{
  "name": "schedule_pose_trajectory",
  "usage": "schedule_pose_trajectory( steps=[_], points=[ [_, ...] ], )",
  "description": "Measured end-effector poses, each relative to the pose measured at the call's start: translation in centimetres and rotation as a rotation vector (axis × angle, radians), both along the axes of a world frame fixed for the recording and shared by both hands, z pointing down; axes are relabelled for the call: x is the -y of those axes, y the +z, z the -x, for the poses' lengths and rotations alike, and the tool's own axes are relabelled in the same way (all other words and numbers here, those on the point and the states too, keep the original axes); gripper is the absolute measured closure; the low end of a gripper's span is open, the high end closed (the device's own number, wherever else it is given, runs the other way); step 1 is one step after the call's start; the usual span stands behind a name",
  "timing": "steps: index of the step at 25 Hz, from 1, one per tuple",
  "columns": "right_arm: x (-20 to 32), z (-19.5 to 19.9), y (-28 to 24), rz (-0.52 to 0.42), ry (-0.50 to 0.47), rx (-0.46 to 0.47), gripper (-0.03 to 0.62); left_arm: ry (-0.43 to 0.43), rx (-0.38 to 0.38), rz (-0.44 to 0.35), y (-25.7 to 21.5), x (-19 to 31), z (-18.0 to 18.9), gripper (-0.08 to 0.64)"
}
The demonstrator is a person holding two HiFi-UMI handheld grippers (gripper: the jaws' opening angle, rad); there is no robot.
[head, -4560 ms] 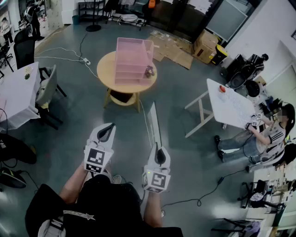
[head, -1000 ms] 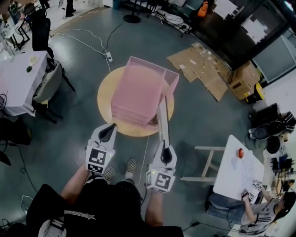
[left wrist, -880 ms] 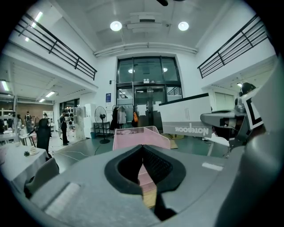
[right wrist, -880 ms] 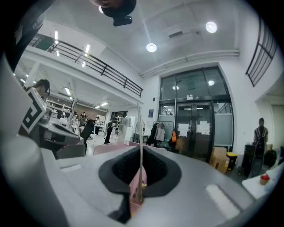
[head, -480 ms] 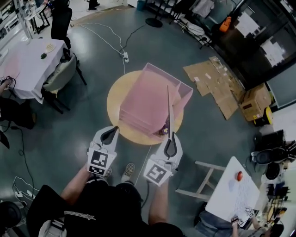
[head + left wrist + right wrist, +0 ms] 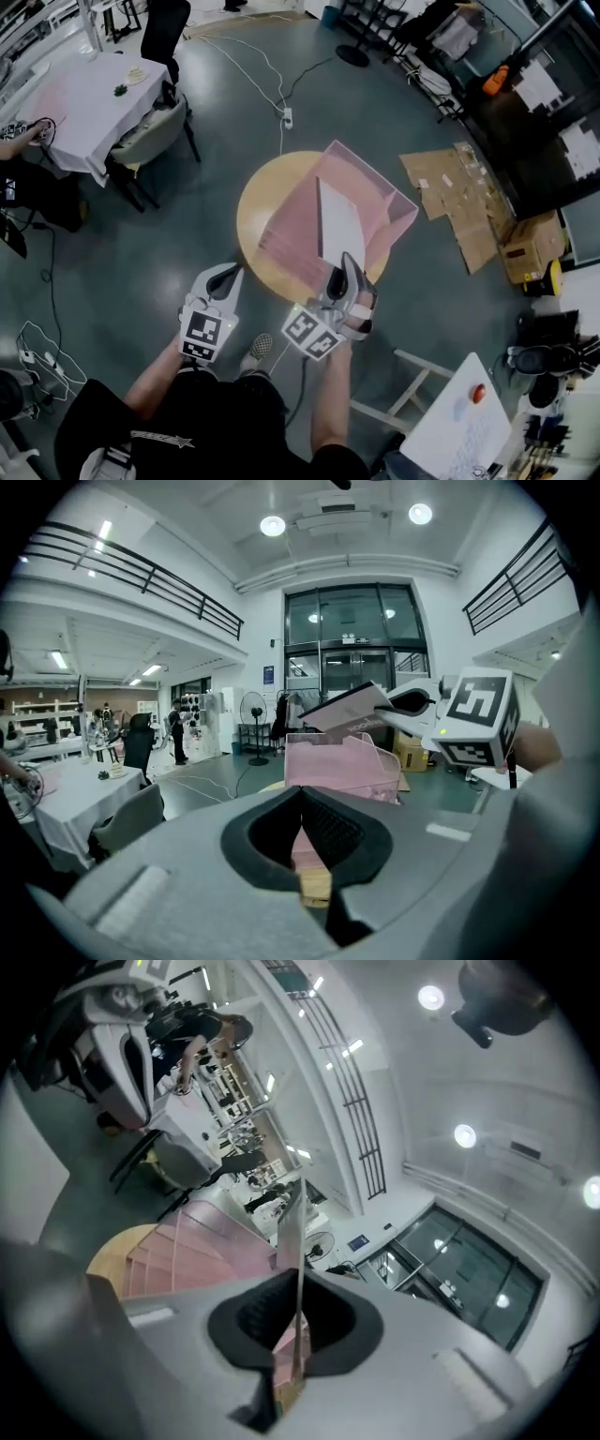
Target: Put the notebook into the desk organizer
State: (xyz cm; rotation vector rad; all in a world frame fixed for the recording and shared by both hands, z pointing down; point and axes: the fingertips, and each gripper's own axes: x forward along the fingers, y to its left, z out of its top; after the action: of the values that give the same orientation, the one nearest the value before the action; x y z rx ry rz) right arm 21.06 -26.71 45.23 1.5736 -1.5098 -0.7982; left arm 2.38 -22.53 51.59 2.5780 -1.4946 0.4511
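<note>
The pink desk organizer (image 6: pixel 292 217) stands on a round wooden table (image 6: pixel 255 202). A pale notebook (image 6: pixel 339 225) lies nearly flat in the air over the organizer's right half, its broad face up. My right gripper (image 6: pixel 345 269) is shut on the notebook's near edge. In the right gripper view the notebook (image 6: pixel 292 1241) runs edge-on between the jaws of the right gripper (image 6: pixel 293 1312), with the organizer (image 6: pixel 187 1246) beyond. My left gripper (image 6: pixel 223 274) is shut and empty, short of the table's near edge. In the left gripper view the organizer (image 6: pixel 342 766) sits under the notebook (image 6: pixel 347 708).
A white-clothed table (image 6: pixel 84 103) with a chair (image 6: pixel 150 136) stands at the upper left. Flattened cardboard (image 6: pixel 459 202) lies on the floor to the right. A power strip and cables (image 6: pixel 286 117) run behind the round table. A white table (image 6: pixel 459 427) is at the lower right.
The right gripper has rolled, so the notebook went from standing on edge to lying nearly flat, and it moved further over the organizer. The left gripper shifted slightly.
</note>
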Motion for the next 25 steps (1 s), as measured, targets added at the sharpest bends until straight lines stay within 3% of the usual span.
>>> schedule_pose_trajectory(
  steps=[6, 15, 25],
  points=[
    [2.5, 1.6, 4.2, 0.120, -0.008, -0.150, 0.577, -0.081, -0.001, 0.031, 1.1, -0.2, 2.6, 0.549],
    [4.1, 3.8, 9.4, 0.282, -0.020, -0.285, 0.577, -0.154, -0.010, 0.069, 3.1, -0.9, 5.7, 0.549],
    [4.3, 4.6, 12.7, 0.401, -0.045, -0.329, 0.549, -0.187, -0.016, 0.095, 4.2, -1.7, 7.0, 0.549]
  ],
)
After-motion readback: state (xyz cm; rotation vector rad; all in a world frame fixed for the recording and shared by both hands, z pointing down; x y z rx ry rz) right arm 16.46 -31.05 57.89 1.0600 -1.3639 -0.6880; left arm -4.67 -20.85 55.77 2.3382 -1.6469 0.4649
